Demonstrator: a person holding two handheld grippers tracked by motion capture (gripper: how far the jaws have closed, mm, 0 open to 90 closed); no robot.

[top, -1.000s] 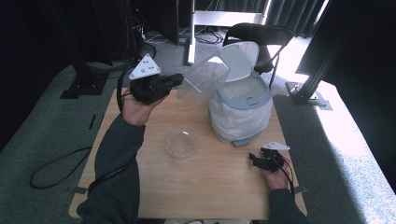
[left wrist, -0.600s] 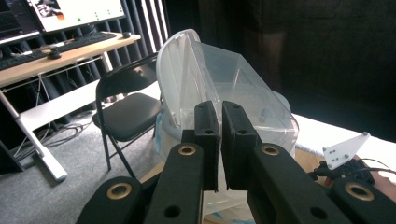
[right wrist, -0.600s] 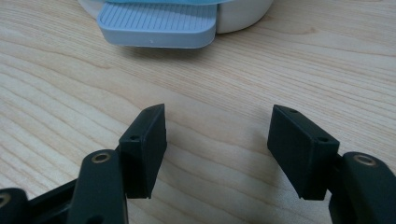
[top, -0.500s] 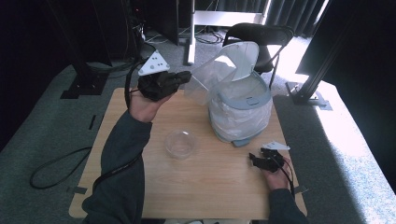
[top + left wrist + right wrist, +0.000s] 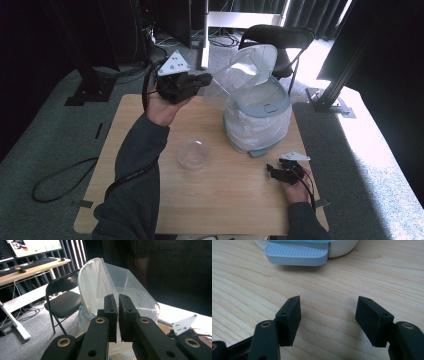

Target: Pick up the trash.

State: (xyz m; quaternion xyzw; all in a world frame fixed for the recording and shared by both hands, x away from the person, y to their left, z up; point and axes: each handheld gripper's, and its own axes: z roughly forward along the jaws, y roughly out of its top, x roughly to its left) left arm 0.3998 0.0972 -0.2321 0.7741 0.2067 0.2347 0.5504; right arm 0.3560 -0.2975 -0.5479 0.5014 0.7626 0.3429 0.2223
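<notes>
1. Clear plastic liner bag [image 5: 227, 85] sits pinched in our left tongs [image 5: 200, 80], upper middle of the high view, pulled up and left off the bin [image 5: 257, 117].
2. Left gripper view: jaws shut tight on the bag edge.
3. Right tongs [image 5: 272, 172] rest on the wooden counter [image 5: 215, 210], lower right, jaws spread apart, holding nothing.
4. Clear bowl [image 5: 194, 153] sits mid-counter, apart from both.

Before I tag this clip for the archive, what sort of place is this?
Probably an office or lab corner used for recording: a wooden table on grey carpet, a black folding chair, and a desk with a monitor and keyboard behind.
</notes>
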